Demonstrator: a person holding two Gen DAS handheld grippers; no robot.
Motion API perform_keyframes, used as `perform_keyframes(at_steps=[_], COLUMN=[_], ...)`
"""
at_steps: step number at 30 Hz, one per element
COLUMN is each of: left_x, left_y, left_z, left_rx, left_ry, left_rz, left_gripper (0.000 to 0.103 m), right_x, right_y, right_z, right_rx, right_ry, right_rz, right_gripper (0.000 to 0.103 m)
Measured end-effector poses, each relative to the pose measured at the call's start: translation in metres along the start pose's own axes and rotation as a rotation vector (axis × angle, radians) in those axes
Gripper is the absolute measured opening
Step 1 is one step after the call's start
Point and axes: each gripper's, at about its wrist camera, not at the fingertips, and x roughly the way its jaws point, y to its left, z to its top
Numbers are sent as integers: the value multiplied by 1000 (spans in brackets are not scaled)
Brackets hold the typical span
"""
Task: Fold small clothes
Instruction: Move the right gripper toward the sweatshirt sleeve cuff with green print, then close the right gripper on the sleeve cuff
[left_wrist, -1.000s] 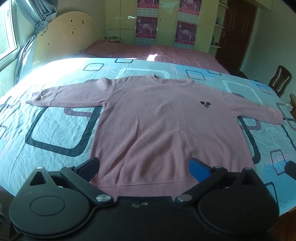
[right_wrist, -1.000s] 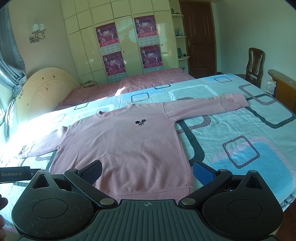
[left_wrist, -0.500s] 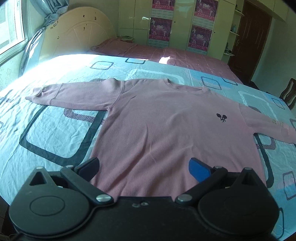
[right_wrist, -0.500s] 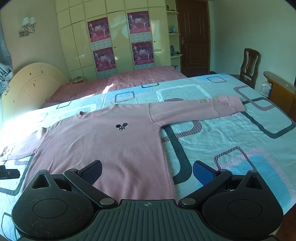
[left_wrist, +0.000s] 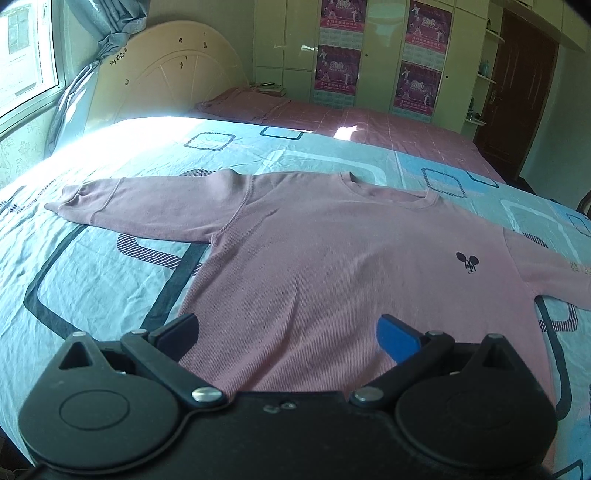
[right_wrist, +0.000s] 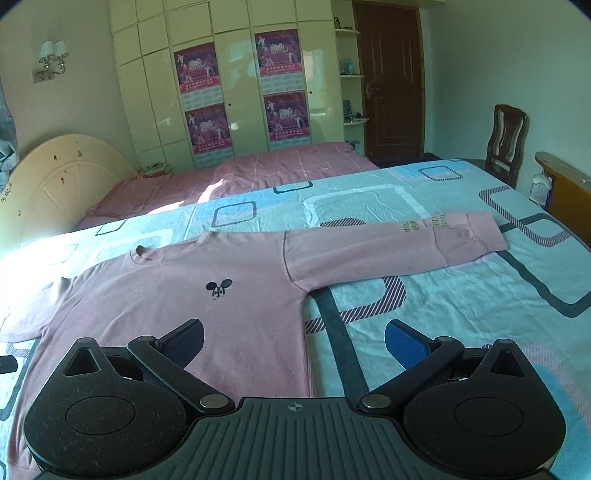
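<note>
One pink sweatshirt (left_wrist: 332, 266) lies spread flat, front up, on a bed (left_wrist: 92, 266) covered by a light blue sheet printed with dark rounded squares. Both sleeves are stretched out sideways: the sleeve seen in the left wrist view (left_wrist: 147, 210) reaches toward the sunlit side by the window, and the other sleeve (right_wrist: 399, 247) runs out toward the far edge of the bed, its cuff lying flat and some pale lettering showing near that end. A small dark mouse-head emblem (right_wrist: 218, 288) sits on the chest, and the round neckline (left_wrist: 388, 188) points toward the far side of the bed.

The left hand-held gripper (left_wrist: 288, 330) hovers over the lower body of the sweatshirt, its two fingers spread wide apart and holding nothing; whether it touches the fabric cannot be told. The right hand-held gripper (right_wrist: 293, 339) is likewise released, fingers wide apart and empty, with the sweatshirt's side edge running between them, one finger over the pink fabric and the other over the bare sheet.

Beyond the blue bed lies a second bed with a pink checked cover (right_wrist: 229, 177) and a cream rounded headboard (left_wrist: 177, 85). Pale wardrobe doors with four purple posters (right_wrist: 243, 92) stand behind it, next to a dark brown door (right_wrist: 388, 77). A wooden chair (right_wrist: 508, 140) stands near the bed's far corner, and grey curtains (left_wrist: 99, 62) hang by the window.
</note>
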Motion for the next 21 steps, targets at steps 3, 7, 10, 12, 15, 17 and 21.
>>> perform_keyframes(at_steps=[3, 7, 10, 12, 15, 17, 21], left_x=[8, 25, 39, 46, 54, 59, 74], left_y=[-7, -14, -16, -20, -28, -31, -35], left_z=[4, 11, 14, 15, 15, 16, 19], left_rx=[9, 18, 0, 3, 27, 36, 39], left_ry=[-18, 3, 42, 52, 60, 73, 105], left_rz=[34, 27, 0, 9, 32, 36, 33], left_gripper=[103, 103, 102, 102, 101, 100, 99], right_x=[21, 48, 67, 79, 97, 108, 128], right_y=[-15, -39, -62, -80, -108, -127, -157], right_z=[5, 11, 18, 25, 34, 39, 48], right_rx=[-6, -2, 17, 37, 77, 106, 146], right_ry=[16, 17, 12, 16, 17, 22, 27], right_rz=[-29, -72, -103, -130, -162, -188, -229], right_gripper=[103, 103, 103, 102, 102, 102, 101])
